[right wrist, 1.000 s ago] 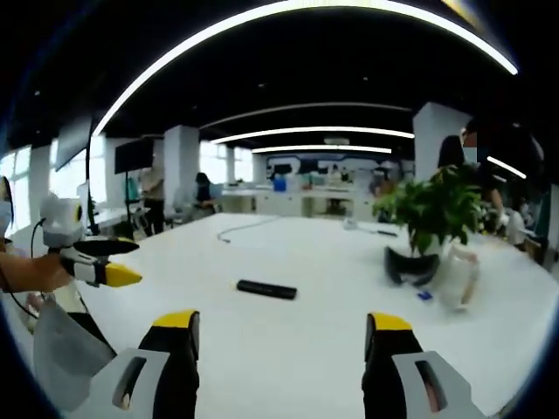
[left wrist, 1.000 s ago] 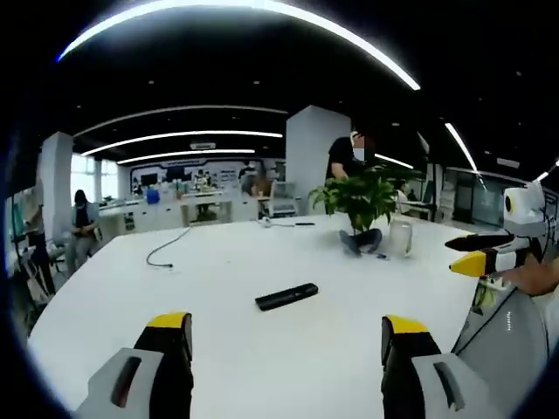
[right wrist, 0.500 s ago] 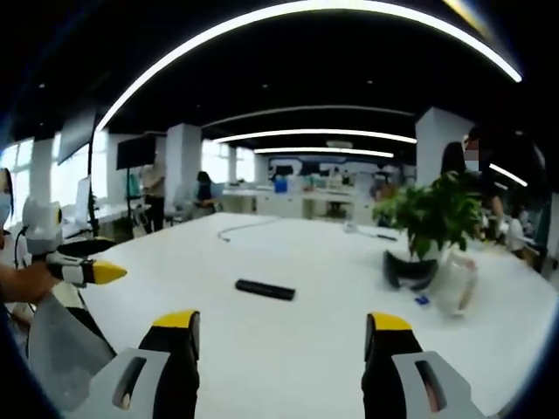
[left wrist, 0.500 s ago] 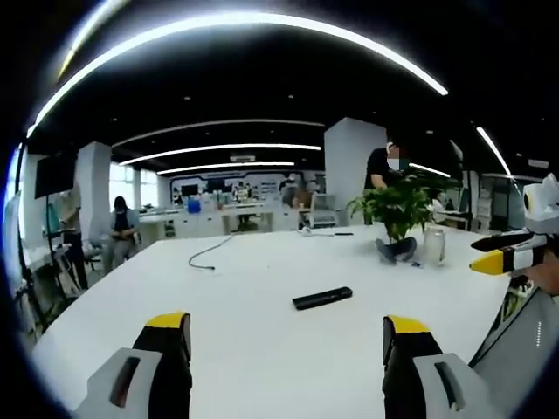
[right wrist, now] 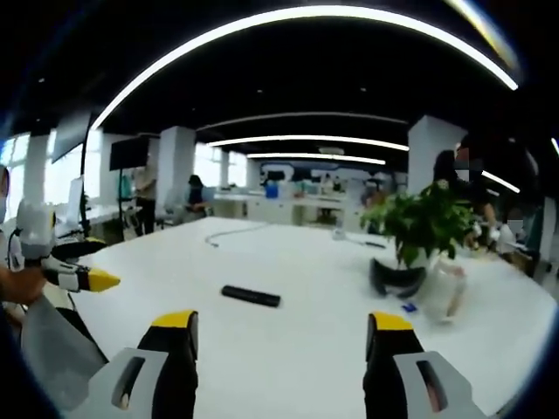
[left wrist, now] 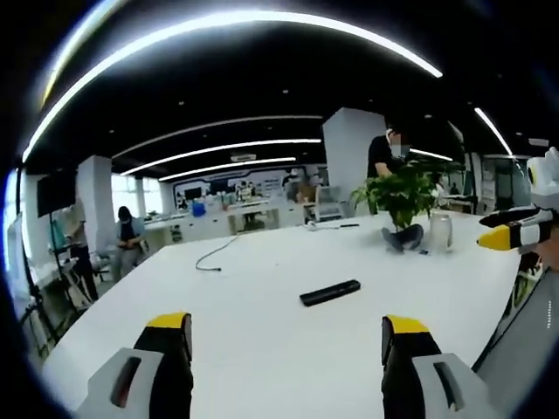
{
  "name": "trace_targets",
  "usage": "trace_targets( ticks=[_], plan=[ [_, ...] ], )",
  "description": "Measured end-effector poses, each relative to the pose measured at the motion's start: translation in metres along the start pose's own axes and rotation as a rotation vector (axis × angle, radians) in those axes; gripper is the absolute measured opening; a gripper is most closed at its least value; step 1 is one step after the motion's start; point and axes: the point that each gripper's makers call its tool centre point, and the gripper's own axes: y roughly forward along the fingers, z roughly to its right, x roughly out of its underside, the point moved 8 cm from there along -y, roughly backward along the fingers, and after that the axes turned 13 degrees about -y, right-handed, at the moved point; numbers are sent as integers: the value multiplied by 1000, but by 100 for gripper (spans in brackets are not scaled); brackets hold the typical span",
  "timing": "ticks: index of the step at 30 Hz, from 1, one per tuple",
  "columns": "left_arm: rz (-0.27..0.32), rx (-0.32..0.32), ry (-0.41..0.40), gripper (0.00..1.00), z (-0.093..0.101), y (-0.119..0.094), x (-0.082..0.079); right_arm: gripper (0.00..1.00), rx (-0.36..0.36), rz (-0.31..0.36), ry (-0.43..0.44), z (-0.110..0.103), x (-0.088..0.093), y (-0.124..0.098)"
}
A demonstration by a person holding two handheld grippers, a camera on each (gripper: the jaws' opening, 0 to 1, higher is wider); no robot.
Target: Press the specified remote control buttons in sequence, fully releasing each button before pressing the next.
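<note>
A black remote control (left wrist: 329, 292) lies flat on the white table (left wrist: 262, 332), well ahead of my left gripper (left wrist: 284, 336), whose yellow-tipped jaws stand wide apart with nothing between them. In the right gripper view the same remote control (right wrist: 251, 297) lies ahead and a little left of my right gripper (right wrist: 279, 333), also open and empty. The right gripper (left wrist: 515, 234) enters the left gripper view at the far right edge. At the left edge of the right gripper view the left gripper (right wrist: 79, 278) shows, held by a hand.
A potted green plant (left wrist: 403, 201) and a clear jar (left wrist: 439, 234) stand at the table's far right; the plant (right wrist: 424, 229) and jar (right wrist: 444, 295) also appear right of the remote. A black cable (left wrist: 214, 255) lies at the far side. People sit and stand among desks behind.
Both views have shifted with the hands: the remote sits slightly farther right in the left gripper view and farther left in the right gripper view. Both grippers stay open.
</note>
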Motion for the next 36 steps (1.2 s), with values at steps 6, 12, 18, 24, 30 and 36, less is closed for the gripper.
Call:
trace_targets(
  ticks=[6,12,18,24,30,36],
  plan=[
    [-14,-4,11,93,2,2,1,79,23,-2,30,4,1,-3],
    [-47,14,30,93,5,3,3,78,21,7,36,3,-1,-4],
    [-52,22,55,93,8,4,3,78,30,23,64,8,-2,-5],
    [-58,18,62,92,7,4,4,78,44,21,52,7,-2,-5],
    [-95,40,49,93,6,7,8,77,23,18,51,3,-2,-3],
    [-81,48,80,94,7,5,9,77,7,20,49,-2,-2,-3]
  ],
)
